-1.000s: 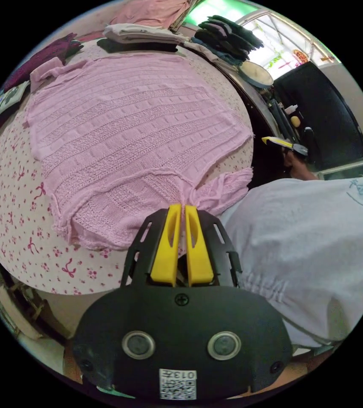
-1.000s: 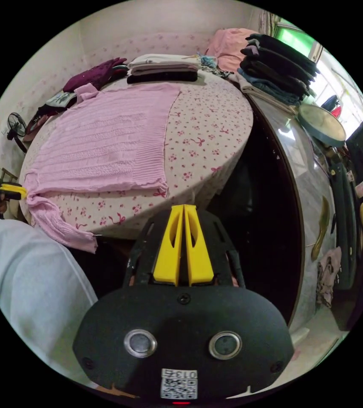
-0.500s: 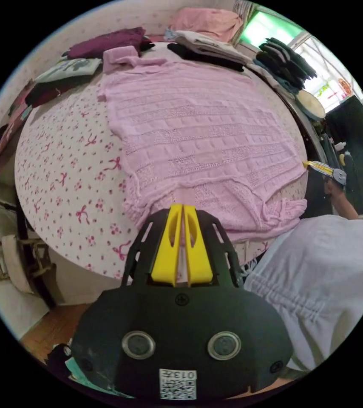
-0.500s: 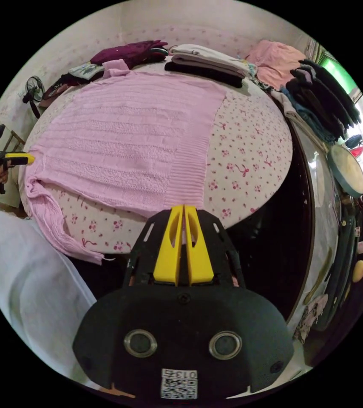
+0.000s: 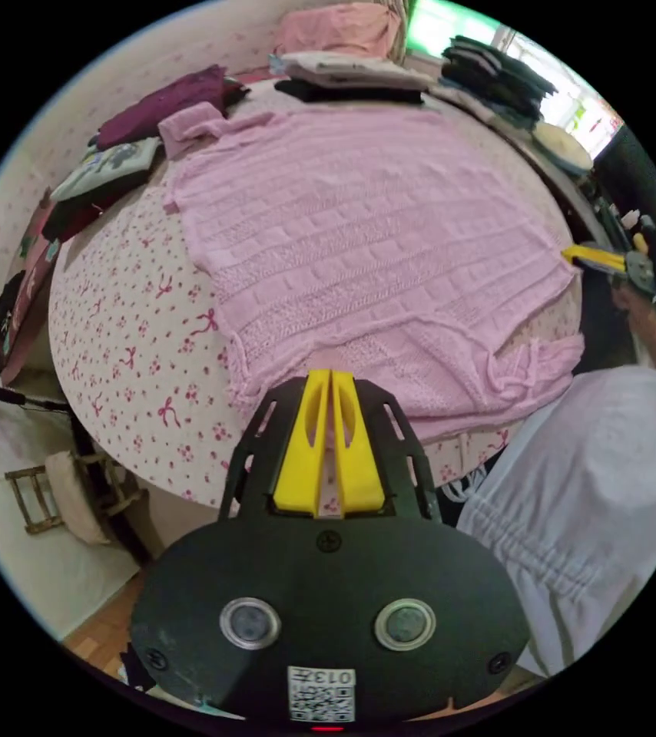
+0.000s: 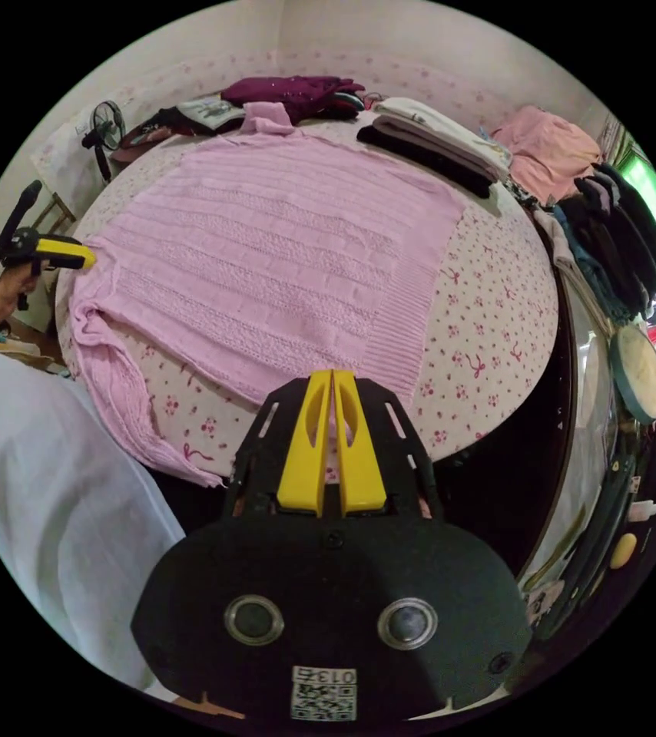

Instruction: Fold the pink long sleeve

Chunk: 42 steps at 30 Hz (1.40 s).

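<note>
While the pink long sleeve [image 5: 374, 253] lies spread flat on my round table [image 5: 113, 307] with its bow-print cloth, I see both claws closed on nothing. My left gripper [image 5: 330, 376] hangs at the sweater's near edge with its yellow jaws pressed together, and my right gripper [image 6: 332, 376] hovers by the ribbed hem, jaws likewise together. One sleeve [image 6: 124, 403] droops over the table's rim beside my white shirt [image 6: 44, 491]. Folded clothes [image 6: 435, 146] sit stacked along the far side
</note>
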Tool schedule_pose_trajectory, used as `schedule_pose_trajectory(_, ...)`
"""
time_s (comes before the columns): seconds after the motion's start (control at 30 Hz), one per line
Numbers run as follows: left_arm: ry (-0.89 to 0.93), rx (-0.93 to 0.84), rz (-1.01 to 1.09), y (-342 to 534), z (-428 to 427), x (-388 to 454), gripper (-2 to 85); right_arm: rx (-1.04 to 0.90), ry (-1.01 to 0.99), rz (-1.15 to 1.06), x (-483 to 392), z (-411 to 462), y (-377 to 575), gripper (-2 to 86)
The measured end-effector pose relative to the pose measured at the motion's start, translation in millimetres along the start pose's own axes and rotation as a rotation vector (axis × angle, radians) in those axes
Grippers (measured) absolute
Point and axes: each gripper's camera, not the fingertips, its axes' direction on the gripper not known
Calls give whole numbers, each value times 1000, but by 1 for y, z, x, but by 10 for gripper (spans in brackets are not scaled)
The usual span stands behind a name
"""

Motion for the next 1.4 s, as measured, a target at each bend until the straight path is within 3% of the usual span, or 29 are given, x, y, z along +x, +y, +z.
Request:
schedule_pose_trajectory(0.07,-17,-6,32,1,3,7,-3,-123,27,-15,6,15,-4,0)
schedule_pose_trajectory(0.2,49,-55,7,0,9,1,-3,-100,-41,-20,26,7,3,-1)
schedule_pose_trajectory(0.27,42,4,-26,-5,1,-7,-3,-159,-122,26,50,2,-8,-1)
schedule_pose_trajectory(0.37,14,85,-53,-34,-9,-18,-3,-34,-110,66,82,-18,-38,0)
schedule_pose_trajectory(0.63,-1,118,104,-217,28,-9,0,72,-41,97,152,12,-204,13)
schedule_pose_trajectory(0.83,-70,178,184,-325,49,-10,16,154,-48,207,234,32,-297,73)
schedule_pose_trajectory(1.1,-169,109,381,-431,72,-2,78,45,-141,26,293,65,-357,106)
schedule_pose_trajectory(1.27,-173,52,423,-463,95,4,60,-25,-290,21,313,76,-380,47)
schedule_pose_trajectory(1.4,-200,73,445,-461,99,8,20,118,-251,-174,285,38,-375,41)
